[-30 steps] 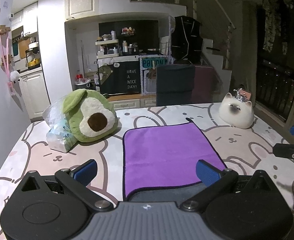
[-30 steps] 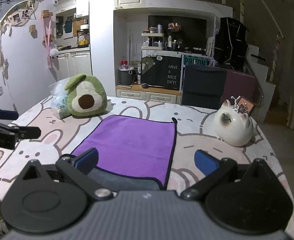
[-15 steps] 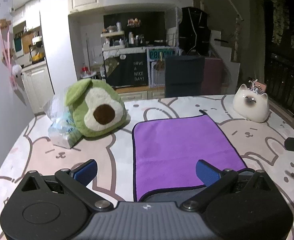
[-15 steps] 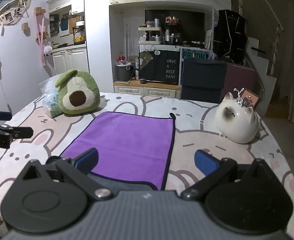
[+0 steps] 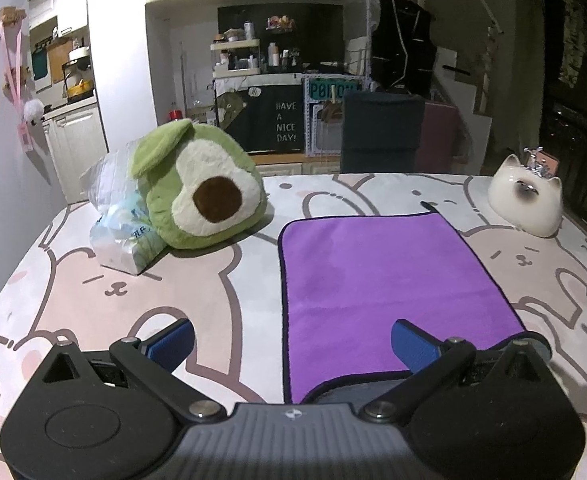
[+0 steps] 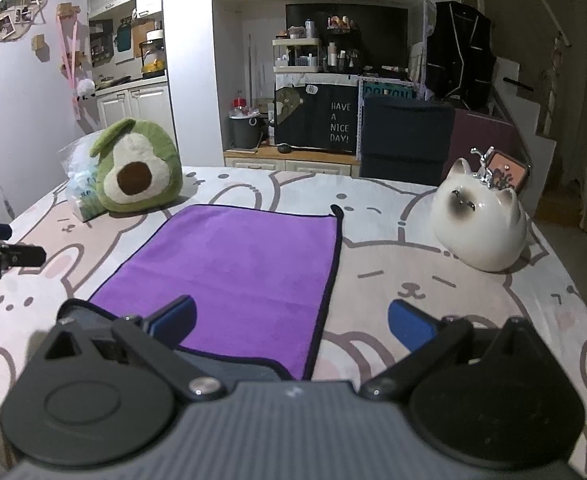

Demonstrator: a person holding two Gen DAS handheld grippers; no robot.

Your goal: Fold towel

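While towel point(image 5: 377, 280) lies flat, left gripper point(image 5: 291, 342) gapes; right gripper point(image 6: 291, 322) likewise, seemingly.

Avocado plush point(image 5: 197, 196) leaning on plastic bag point(image 5: 113, 224); white cat figurine point(image 6: 479, 226) on bunny-print tablecloth point(image 5: 133, 288).

1. The left wrist view looks from low over the near left corner of the purple towel point(image 5: 377, 276), facing the far kitchen wall.
2. The right wrist view looks from low over the towel's point(image 6: 237, 268) near right corner, facing likewise.
3. Both share the towel, the avocado plush point(image 5: 197, 192) point(image 6: 137, 172) and the cat figurine point(image 5: 527, 200) point(image 6: 479, 220).
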